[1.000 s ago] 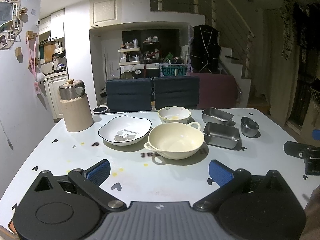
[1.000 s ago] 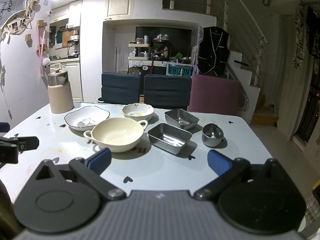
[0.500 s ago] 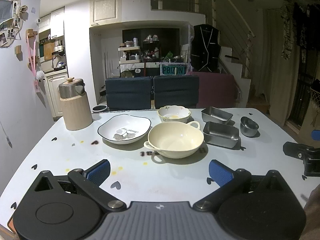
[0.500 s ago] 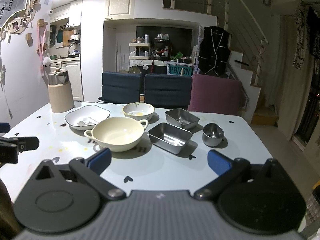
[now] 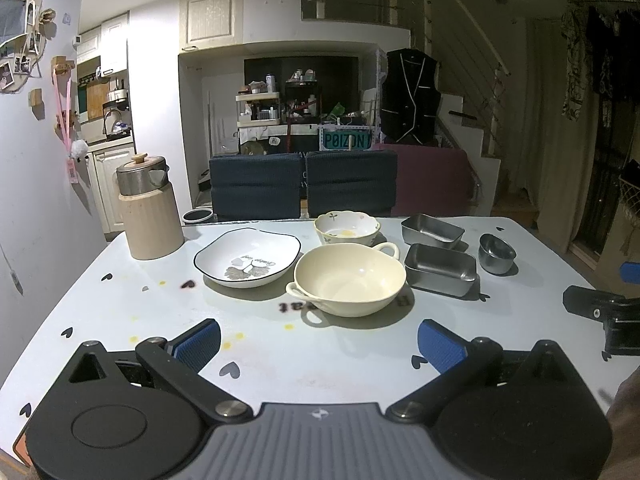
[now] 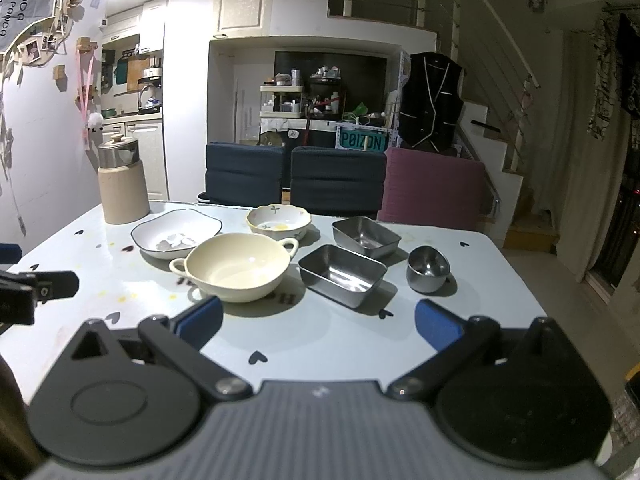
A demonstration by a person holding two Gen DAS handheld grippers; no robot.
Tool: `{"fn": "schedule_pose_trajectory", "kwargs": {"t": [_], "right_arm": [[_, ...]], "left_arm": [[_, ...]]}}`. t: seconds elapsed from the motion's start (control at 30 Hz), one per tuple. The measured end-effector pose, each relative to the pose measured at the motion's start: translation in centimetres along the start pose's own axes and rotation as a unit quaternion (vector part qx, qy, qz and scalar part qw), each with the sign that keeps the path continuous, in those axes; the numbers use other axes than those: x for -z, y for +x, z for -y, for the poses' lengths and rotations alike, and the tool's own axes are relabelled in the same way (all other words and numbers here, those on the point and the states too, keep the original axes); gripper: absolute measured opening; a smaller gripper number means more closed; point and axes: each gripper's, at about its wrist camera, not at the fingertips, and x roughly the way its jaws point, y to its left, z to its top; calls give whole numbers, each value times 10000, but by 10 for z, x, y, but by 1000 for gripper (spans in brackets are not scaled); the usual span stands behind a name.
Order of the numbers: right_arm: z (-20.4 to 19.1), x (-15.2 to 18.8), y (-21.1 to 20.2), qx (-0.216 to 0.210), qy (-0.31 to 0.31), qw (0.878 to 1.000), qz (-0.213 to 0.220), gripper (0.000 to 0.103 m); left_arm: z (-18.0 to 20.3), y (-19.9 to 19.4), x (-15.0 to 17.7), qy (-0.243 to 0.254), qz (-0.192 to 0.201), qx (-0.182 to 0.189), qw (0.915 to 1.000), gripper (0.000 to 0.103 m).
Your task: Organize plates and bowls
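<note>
Left wrist view
- Left gripper (image 5: 319, 346): jaws spread wide with nothing between them, above the near part of the table (image 5: 120, 320); both blue pads (image 5: 198, 342) are clear of every dish.
- Cream bowl (image 5: 350, 280): two-handled, upright near the table's middle, straight ahead of the open jaws.
- Plate (image 5: 247, 257): white with a dark rim and a printed motif, just left of the cream bowl and toward the far edge.
- Floral bowl (image 5: 347, 227): small, scalloped, behind the cream bowl near the far edge; a yellow patch lies inside.
- Near tin (image 5: 440, 274): rectangular steel, just right of the cream bowl.
- Far tin (image 5: 432, 231): same kind, behind the near tin; whether they touch cannot be told.
- Steel cup (image 5: 497, 253): round, to the right of both tins, apart from them.
- Canister (image 5: 149, 213): beige with a metal lid, at the far left corner.
- Right gripper (image 5: 612, 312): black body showing at the right edge of the frame, over the table's right side.

Right wrist view
- Right gripper (image 6: 319, 322): jaws wide open, empty, above the near edge of the table (image 6: 460, 240).
- Cream bowl (image 6: 237, 266): ahead and slightly left, its near side beside the left pad.
- Near tin (image 6: 342, 274): ahead, about centre, right of the cream bowl.
- Far tin (image 6: 366, 236): behind the near tin.
- Steel cup (image 6: 428, 268): right of the tins, tilted.
- Plate (image 6: 176, 232) and floral bowl (image 6: 279, 222): along the far side.
- Canister (image 6: 122, 186): far left corner.
- Left gripper (image 6: 38, 292): black tip at the left edge of the frame.
- Chairs (image 6: 336, 184): two dark and one plum, behind the far edge.
</note>
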Motion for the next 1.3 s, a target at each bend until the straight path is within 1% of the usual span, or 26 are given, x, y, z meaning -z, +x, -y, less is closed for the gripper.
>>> {"fn": "schedule_pose_trajectory", "kwargs": {"t": [0.9,1.07,1.17,1.3], "right_arm": [[1,0,1,1,3,10000,-21,103],[1,-1,1,-10,47,10000,-31,103],[2,-2,1,-70,106,9999,-19,103],[1,-6,4,-184,166,9997,18,103]], "left_arm": [[2,0,-1,-14,-4,-20,10000,103],[-1,-2,-3,-91,45,-68,9999,103],[-7,-4,-4,-182,97,-76,9998,103],[-15,-6,-6,-328,214,-184,9991,103]]}}
